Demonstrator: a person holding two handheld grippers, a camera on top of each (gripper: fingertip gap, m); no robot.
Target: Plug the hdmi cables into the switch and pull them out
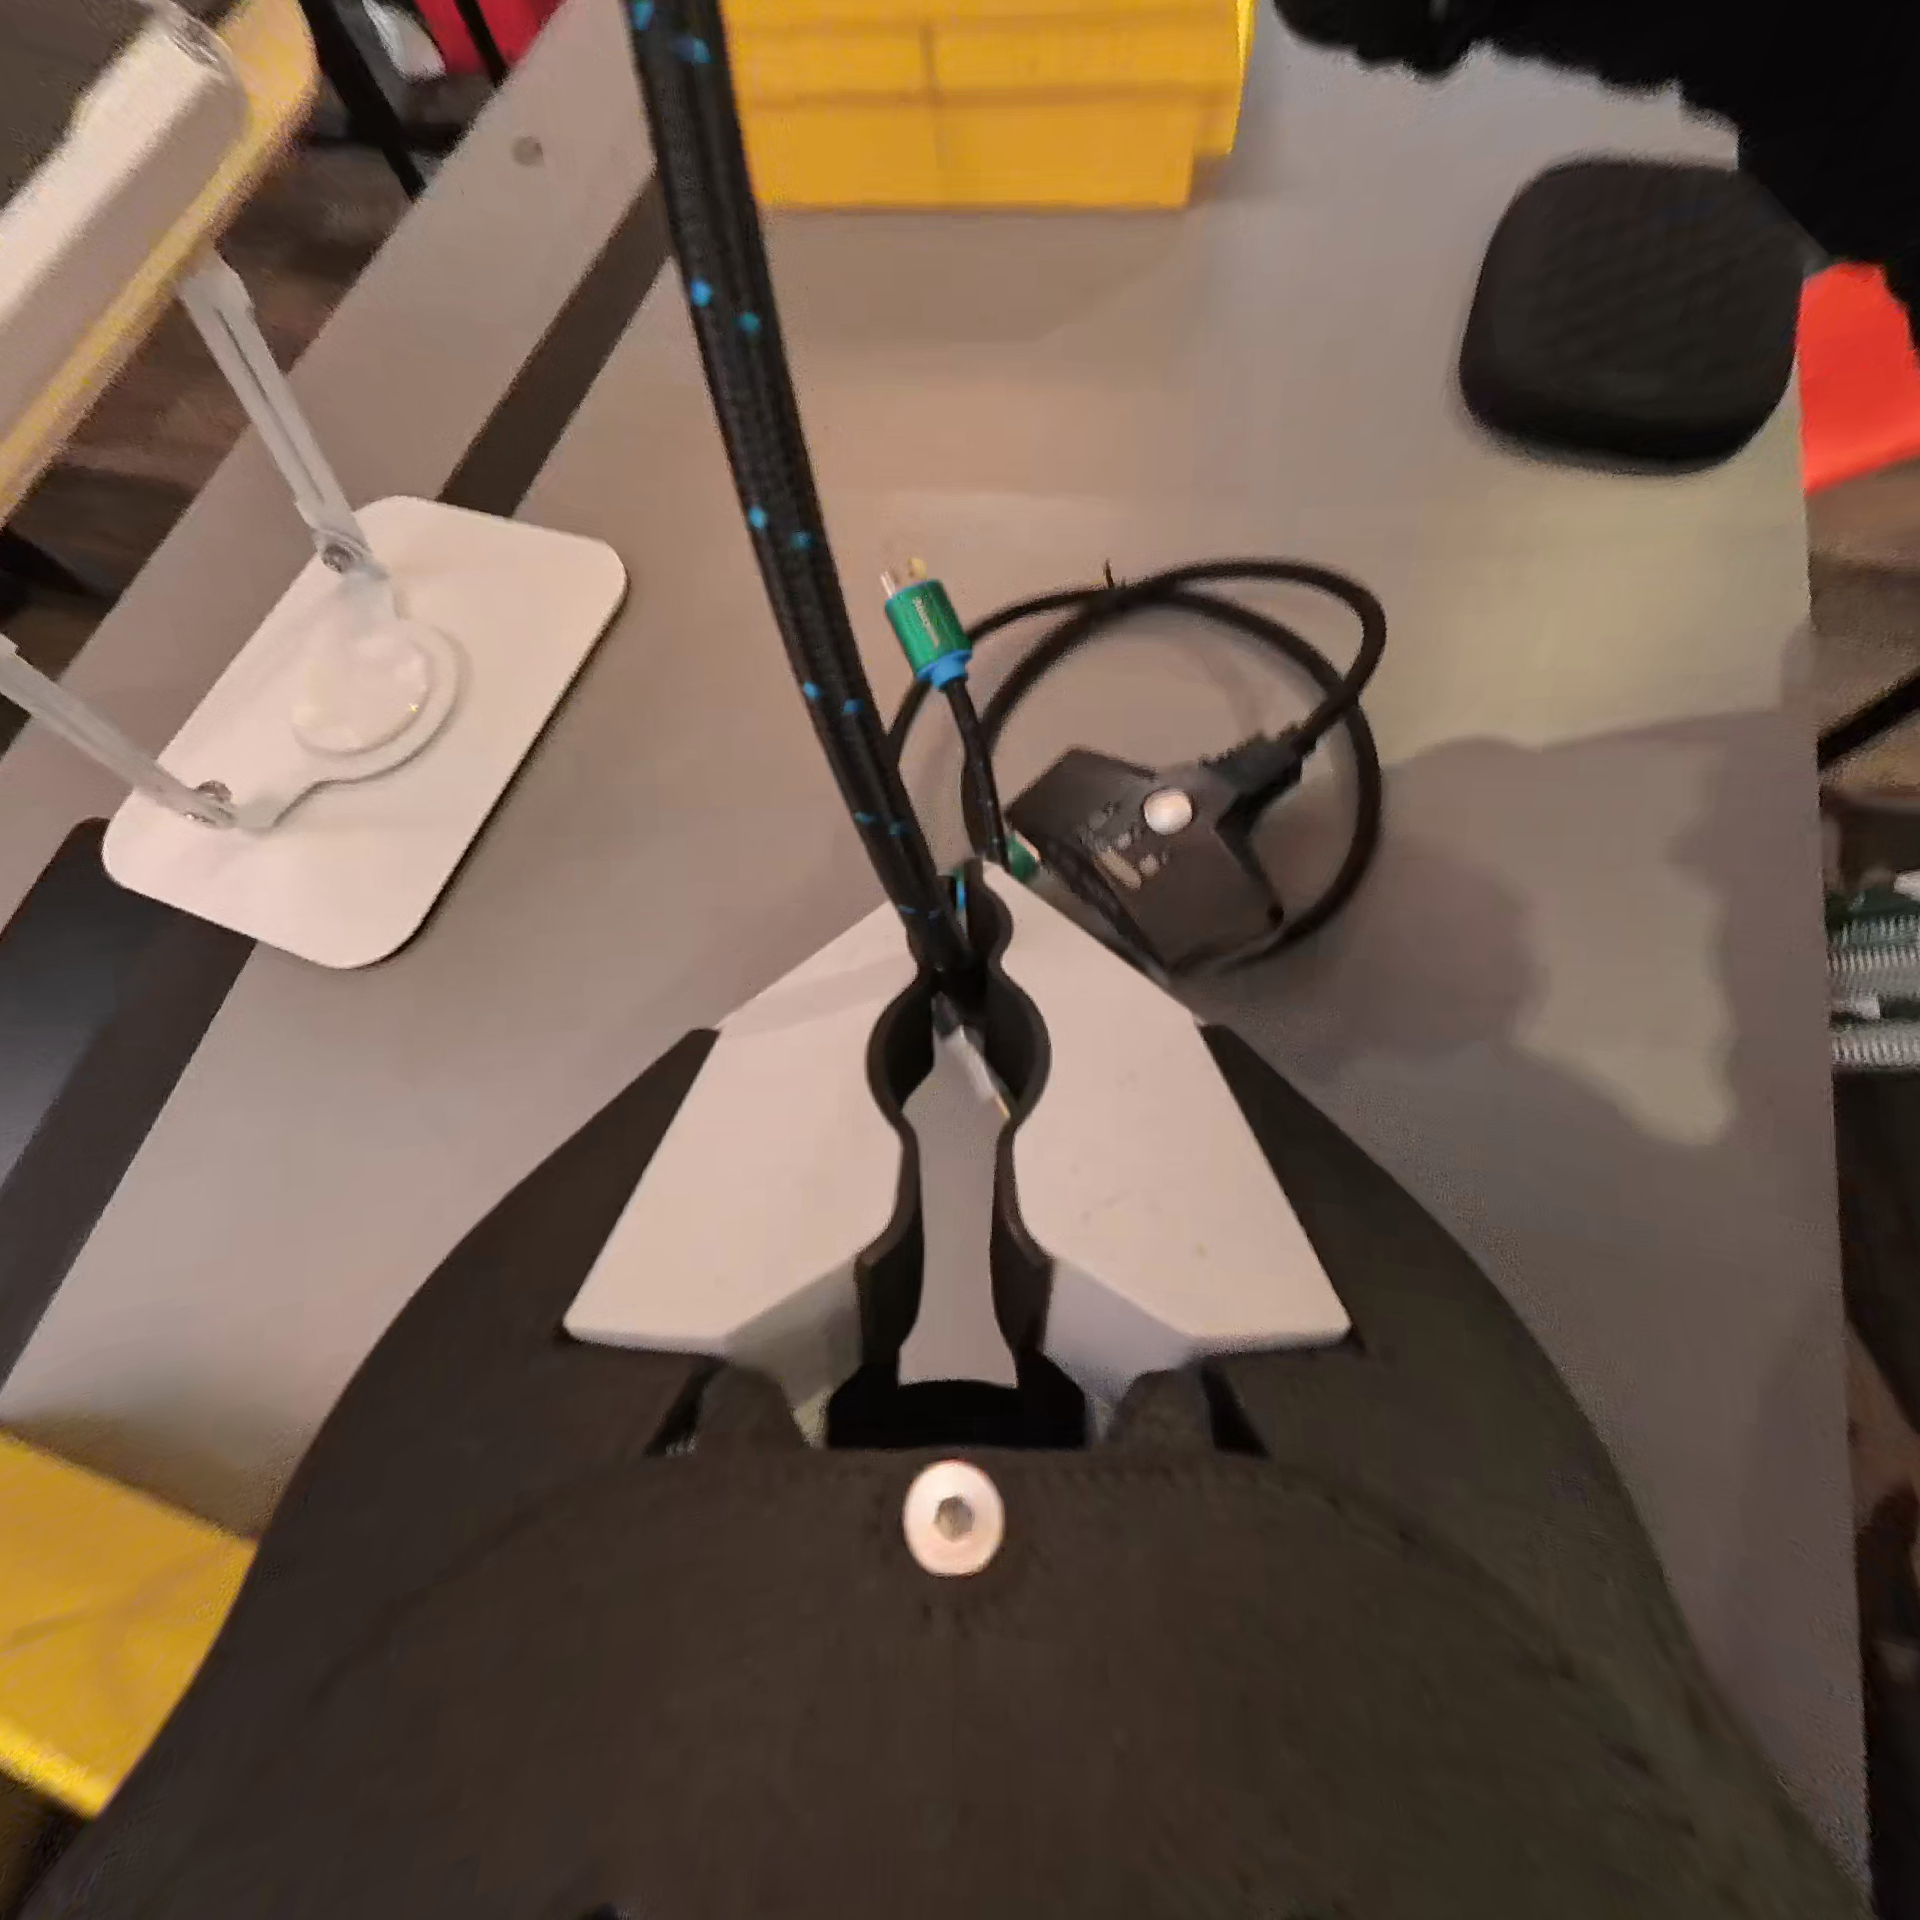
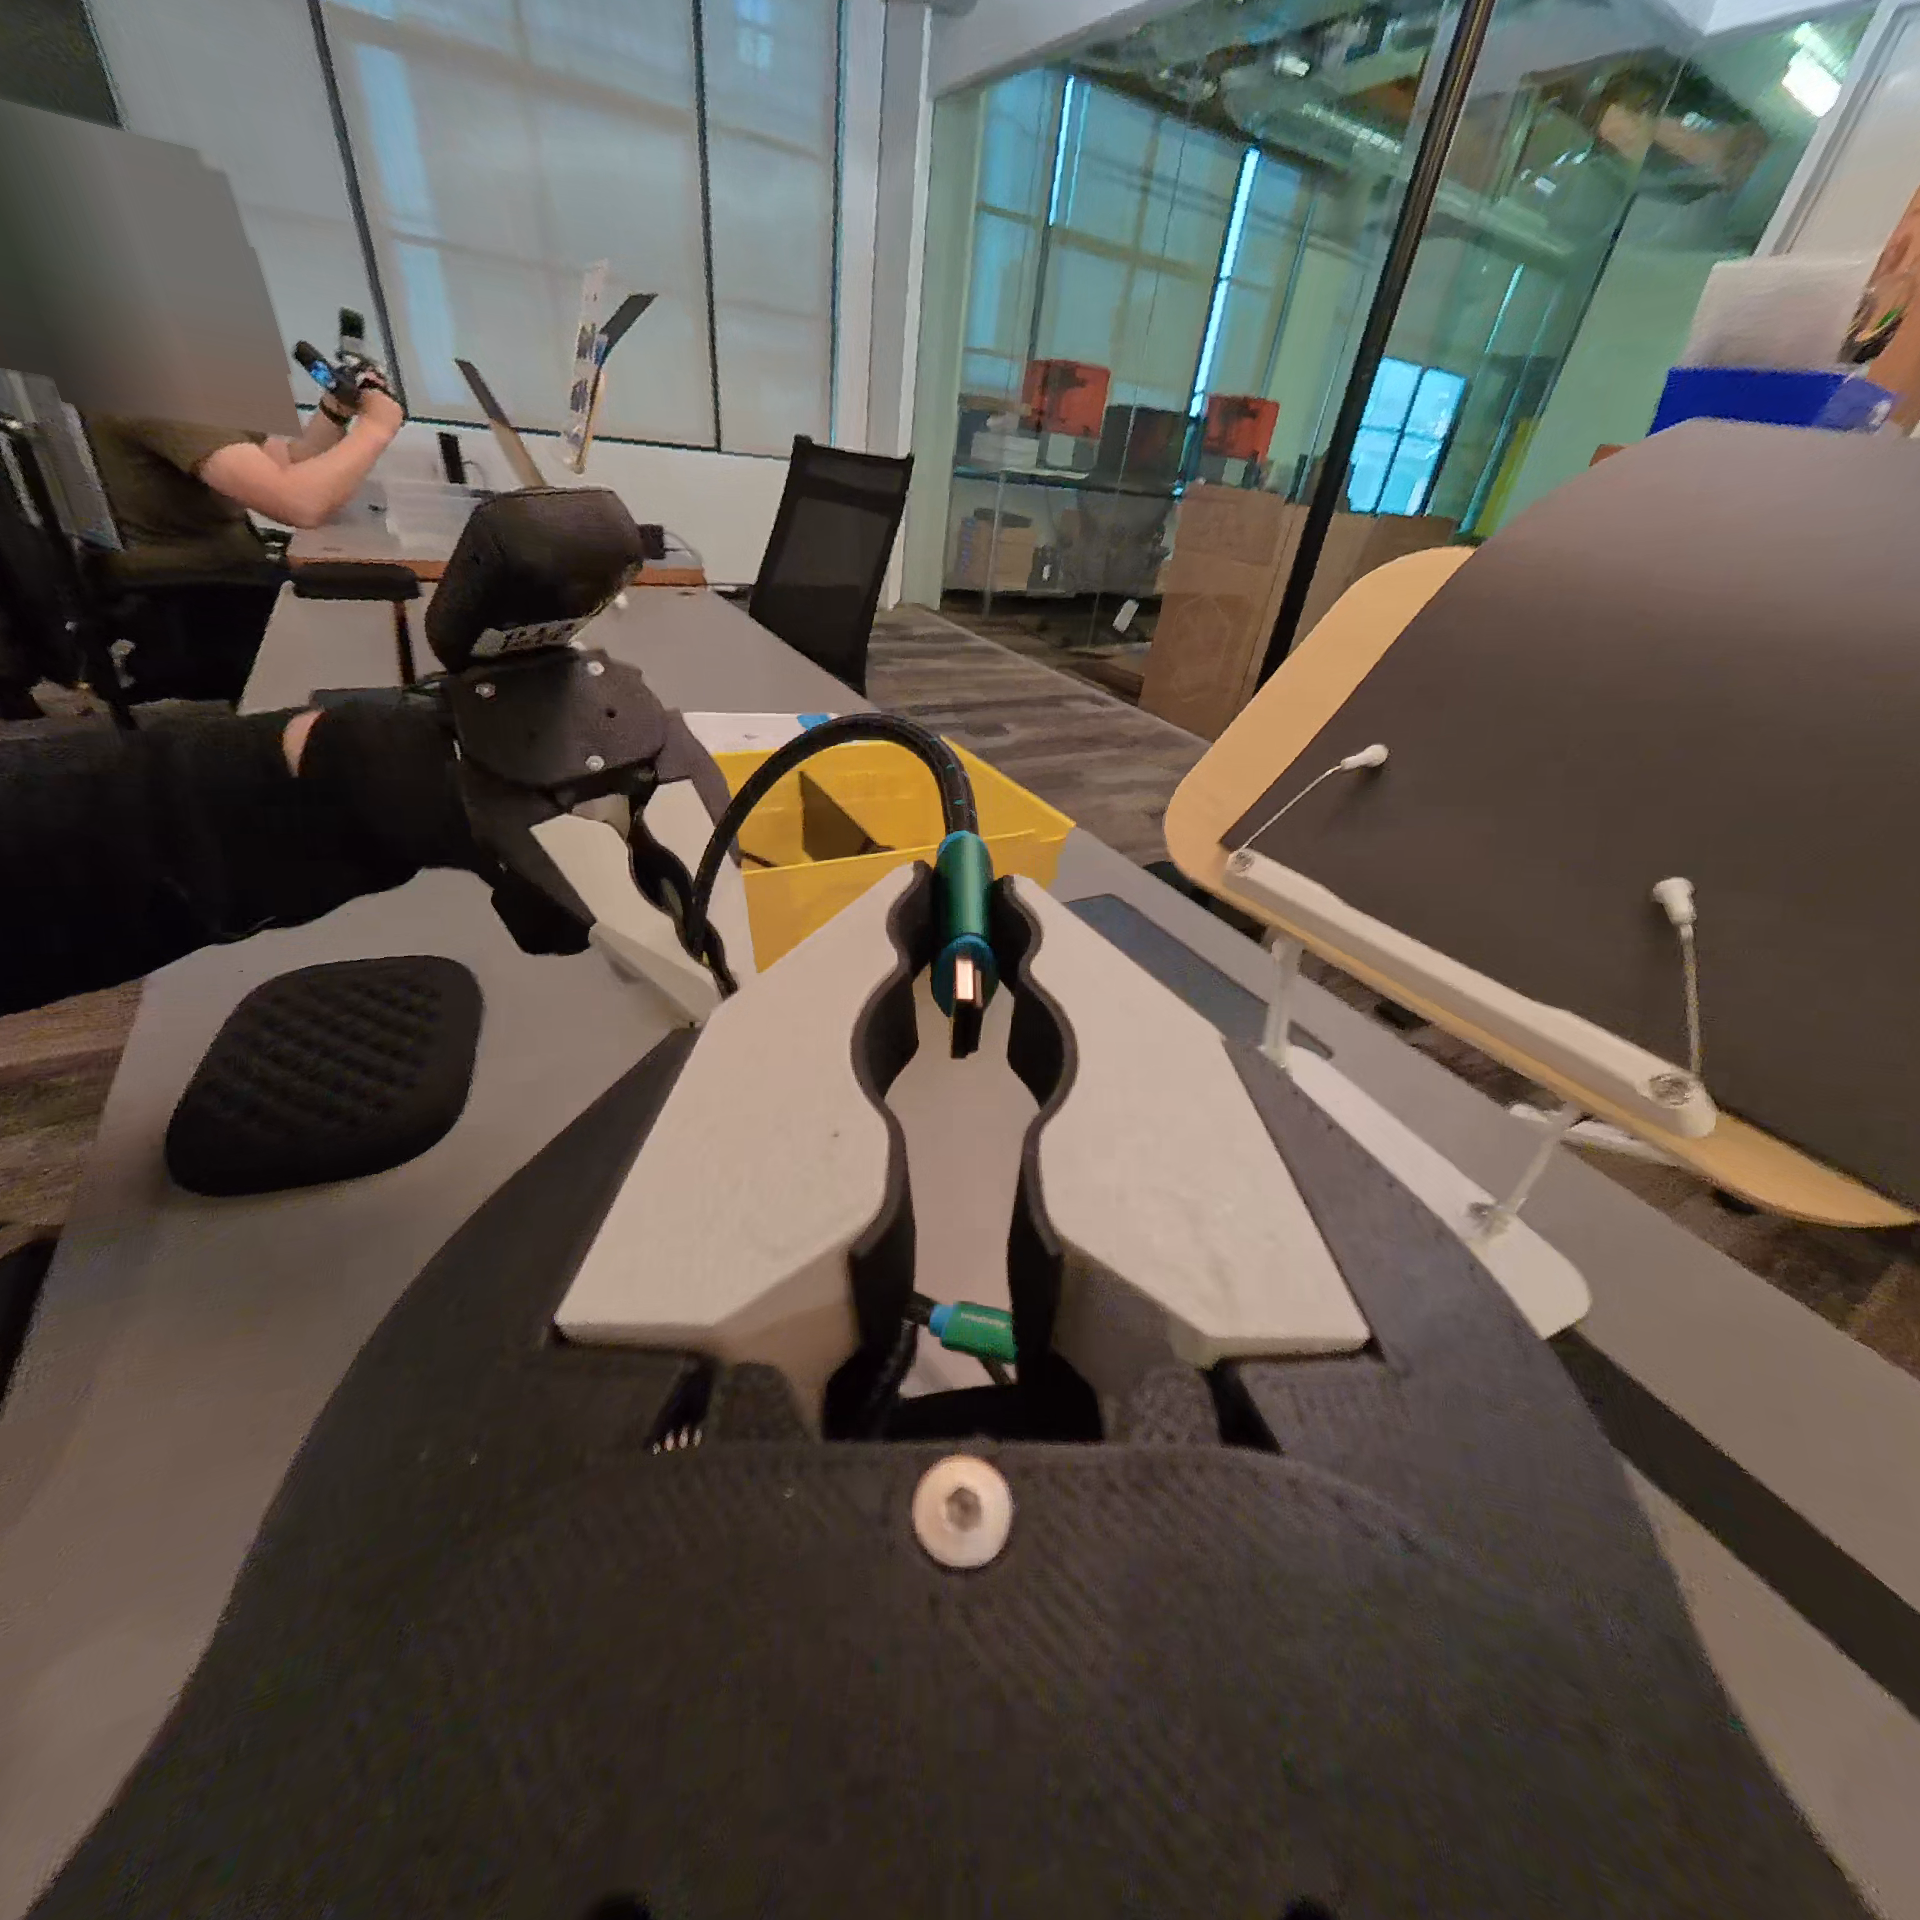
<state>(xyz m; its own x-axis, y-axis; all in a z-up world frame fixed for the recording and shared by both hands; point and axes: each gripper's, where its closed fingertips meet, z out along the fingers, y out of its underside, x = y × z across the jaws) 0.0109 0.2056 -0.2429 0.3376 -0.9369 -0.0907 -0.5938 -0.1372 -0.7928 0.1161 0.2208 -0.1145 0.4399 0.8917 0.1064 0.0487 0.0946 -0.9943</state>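
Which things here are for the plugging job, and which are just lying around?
For the job: braided HDMI cable, green plug in the right tool, black switch, left tool.

Lying about: yellow bin, black pad, white stand base.

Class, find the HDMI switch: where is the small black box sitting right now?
In the left wrist view, the switch lies on the grey table, right of centre, just beyond the left tongs, ringed by a looped black cable.

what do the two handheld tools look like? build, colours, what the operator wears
Both match: left tool and right tool have white angular fingers with wavy black inner pads on a textured black body with one silver screw. The left carries a black camera; the operator wears black sleeves and gloves.
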